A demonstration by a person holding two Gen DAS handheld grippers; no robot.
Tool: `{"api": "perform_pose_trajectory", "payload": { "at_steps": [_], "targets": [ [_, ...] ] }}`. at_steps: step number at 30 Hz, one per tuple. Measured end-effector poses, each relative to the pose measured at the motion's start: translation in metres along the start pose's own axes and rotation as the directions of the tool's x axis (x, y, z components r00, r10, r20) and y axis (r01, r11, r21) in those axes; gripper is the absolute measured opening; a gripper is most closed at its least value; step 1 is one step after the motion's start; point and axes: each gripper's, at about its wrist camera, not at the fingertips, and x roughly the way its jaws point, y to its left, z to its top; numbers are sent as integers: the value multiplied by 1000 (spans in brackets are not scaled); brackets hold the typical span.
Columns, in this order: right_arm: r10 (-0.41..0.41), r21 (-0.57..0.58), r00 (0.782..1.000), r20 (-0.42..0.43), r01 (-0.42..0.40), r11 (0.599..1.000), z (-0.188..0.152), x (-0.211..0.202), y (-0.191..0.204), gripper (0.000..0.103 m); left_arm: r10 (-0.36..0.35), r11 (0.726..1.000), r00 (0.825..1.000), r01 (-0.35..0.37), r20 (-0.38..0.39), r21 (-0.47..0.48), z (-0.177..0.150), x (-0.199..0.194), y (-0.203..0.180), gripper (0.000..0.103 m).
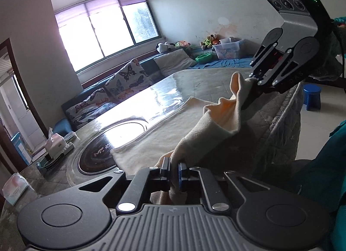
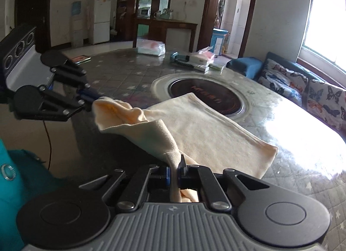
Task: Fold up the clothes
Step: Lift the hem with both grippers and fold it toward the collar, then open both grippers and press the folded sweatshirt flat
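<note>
A cream-coloured garment (image 1: 164, 129) lies partly flat on the quilted table (image 1: 194, 80), its near edge lifted off the surface. My left gripper (image 1: 173, 168) is shut on one end of that lifted edge. At the upper right of the left wrist view, my right gripper (image 1: 252, 93) is shut on the other end. In the right wrist view the garment (image 2: 207, 127) spreads flat toward the round cooktop. There my right gripper (image 2: 175, 171) pinches the cloth. My left gripper (image 2: 92, 101) holds the bunched far end at the left.
A round black induction cooktop (image 2: 205, 97) is set into the table (image 2: 121, 71), partly under the garment. Tissue packs (image 2: 151, 47), a brush and boxes (image 2: 201, 58) lie at the far side. A butterfly-print sofa (image 1: 112, 90) runs along the window. A blue stool (image 1: 311, 97) stands on the floor.
</note>
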Motion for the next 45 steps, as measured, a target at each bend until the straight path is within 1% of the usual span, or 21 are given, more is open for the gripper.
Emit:
{"api": "perform_pose_trajectory", "payload": {
  "at_steps": [4, 10, 14, 16, 20, 21, 22, 23, 24, 25, 26, 28, 30, 31, 33, 34, 36, 37, 41, 43, 45],
  "targets": [
    [-11, 25, 1000, -7, 11, 1000, 2, 2, -4, 5, 9, 1000, 1000, -9, 12, -21, 8, 16, 11, 7],
    [-30, 88, 1000, -4, 30, 996, 19, 21, -39, 5, 59, 998, 998, -58, 21, -28, 27, 53, 31, 7],
    [-45, 115, 999, -13, 46, 992, 34, 41, -71, 5, 74, 995, 997, -75, -7, -66, 37, 92, 52, 7],
    [-47, 127, 999, -24, 49, 991, 42, 55, -87, 5, 83, 990, 996, -87, -37, -108, 40, 114, 65, 7],
    [-69, 198, 997, -47, 77, 977, 46, 93, -119, 5, 102, 975, 991, -118, -91, -188, 43, 160, 88, 8],
    [-75, 220, 996, -53, 85, 972, 47, 103, -128, 5, 109, 970, 988, -130, -108, -207, 41, 170, 92, 11],
    [-81, 241, 995, -60, 93, 966, 48, 114, -136, 6, 115, 961, 985, -144, -132, -237, 40, 181, 97, 11],
    [-87, 263, 994, -66, 102, 960, 48, 125, -145, 9, 122, 950, 981, -160, -152, -267, 38, 191, 102, 13],
    [-98, 295, 992, -74, 116, 948, 45, 133, -150, 11, 135, 940, 977, -179, -167, -291, 35, 197, 107, 18],
    [-109, 327, 991, -83, 131, 936, 42, 140, -155, 11, 154, 930, 972, -203, -177, -307, 33, 201, 111, 19],
    [-123, 376, 988, -97, 151, 914, 34, 152, -163, 16, 169, 919, 968, -223, -186, -325, 31, 202, 115, 19],
    [-153, 398, 985, -84, 174, 901, 27, 152, -166, 17, 188, 894, 962, -251, -198, -372, 27, 197, 126, 23],
    [-183, 419, 980, -72, 196, 887, 19, 152, -170, 25, 197, 875, 960, -264, -201, -406, 22, 185, 132, 29],
    [-208, 418, 975, -75, 220, 881, 17, 149, -170, 29, 199, 867, 959, -268, -201, -421, 20, 177, 133, 29],
    [-265, 403, 962, -63, 268, 875, 18, 139, -167, 29, 204, 850, 958, -274, -200, -450, 15, 162, 137, 31],
    [-273, 399, 960, -59, 274, 875, 18, 136, -167, 29, 195, 845, 961, -266, -196, -465, 13, 155, 137, 33],
    [-241, 392, 970, -34, 235, 889, 28, 130, -164, 29, 148, 845, 973, -217, -176, -488, 10, 142, 129, 34],
    [-217, 390, 976, -26, 209, 897, 32, 130, -162, 29, 142, 848, 975, -208, -171, -487, 9, 136, 122, 34],
    [-133, 366, 991, -23, 132, 921, 47, 145, -148, 29, 143, 868, 981, -188, -130, -460, 11, 121, 98, 34],
    [-114, 366, 993, -40, 121, 923, 53, 159, -143, 29, 134, 883, 985, -169, -110, -437, 14, 119, 90, 34],
    [-96, 365, 994, -58, 111, 924, 60, 173, -138, 29, 125, 894, 986, -159, -107, -418, 14, 121, 84, 34]
  ]
}}
